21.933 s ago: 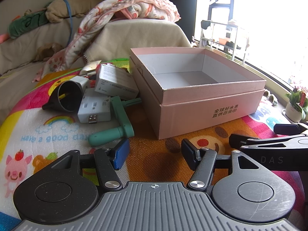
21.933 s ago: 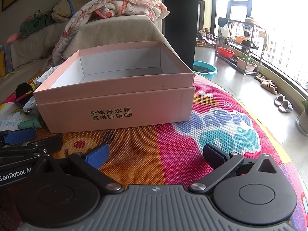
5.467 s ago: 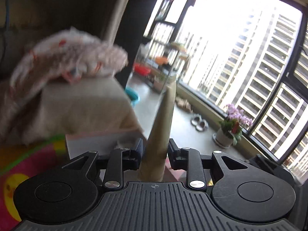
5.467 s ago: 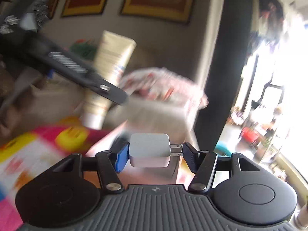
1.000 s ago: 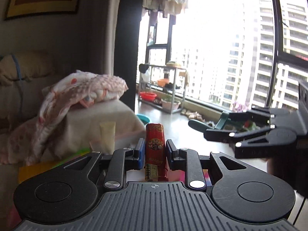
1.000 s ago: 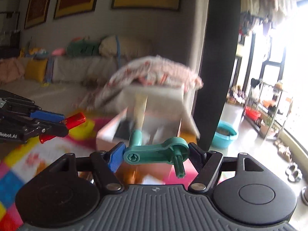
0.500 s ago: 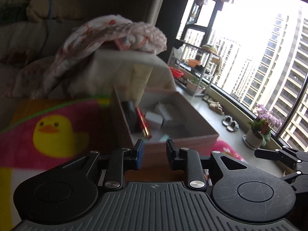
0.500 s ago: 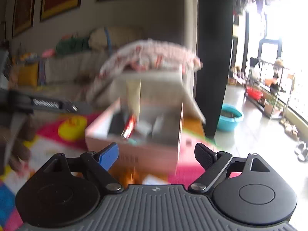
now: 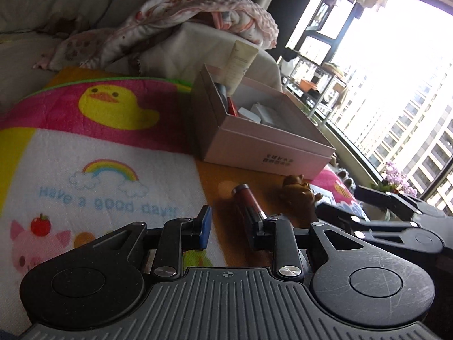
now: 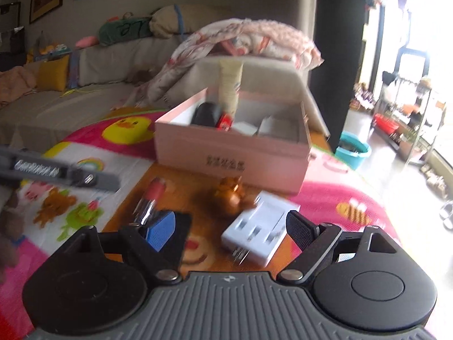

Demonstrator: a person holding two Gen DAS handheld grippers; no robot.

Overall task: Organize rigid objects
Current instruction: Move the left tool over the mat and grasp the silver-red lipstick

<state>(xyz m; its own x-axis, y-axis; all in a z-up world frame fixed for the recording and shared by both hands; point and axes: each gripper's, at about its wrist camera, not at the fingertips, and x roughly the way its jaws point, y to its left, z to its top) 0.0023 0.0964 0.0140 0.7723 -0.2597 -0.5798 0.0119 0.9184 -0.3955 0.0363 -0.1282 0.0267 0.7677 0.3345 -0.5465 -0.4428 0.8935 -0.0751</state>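
The pink box [image 9: 266,153] [image 10: 226,155] sits on the play mat and holds a cream tube [image 10: 230,85], a black item, a red item and white pieces. In front of it lie a dark red cylinder [image 9: 246,198] [image 10: 150,198], a brown figurine [image 9: 300,192] [image 10: 230,195] and a white power adapter [image 10: 260,226]. My left gripper [image 9: 233,226] is open and empty, low over the mat, with the cylinder just beyond its right finger. My right gripper [image 10: 230,226] is open and empty, with the adapter lying between its fingers.
The colourful play mat [image 9: 85,147] covers the surface. A sofa with a blanket [image 9: 198,8] stands behind the box. A teal basin [image 10: 352,147] and a rack stand by the window at right. The right gripper shows in the left wrist view [image 9: 396,221].
Both grippers have dropped from near the box down to the mat. The left jaws have opened wider. The cylinder, figurine and adapter have come into view.
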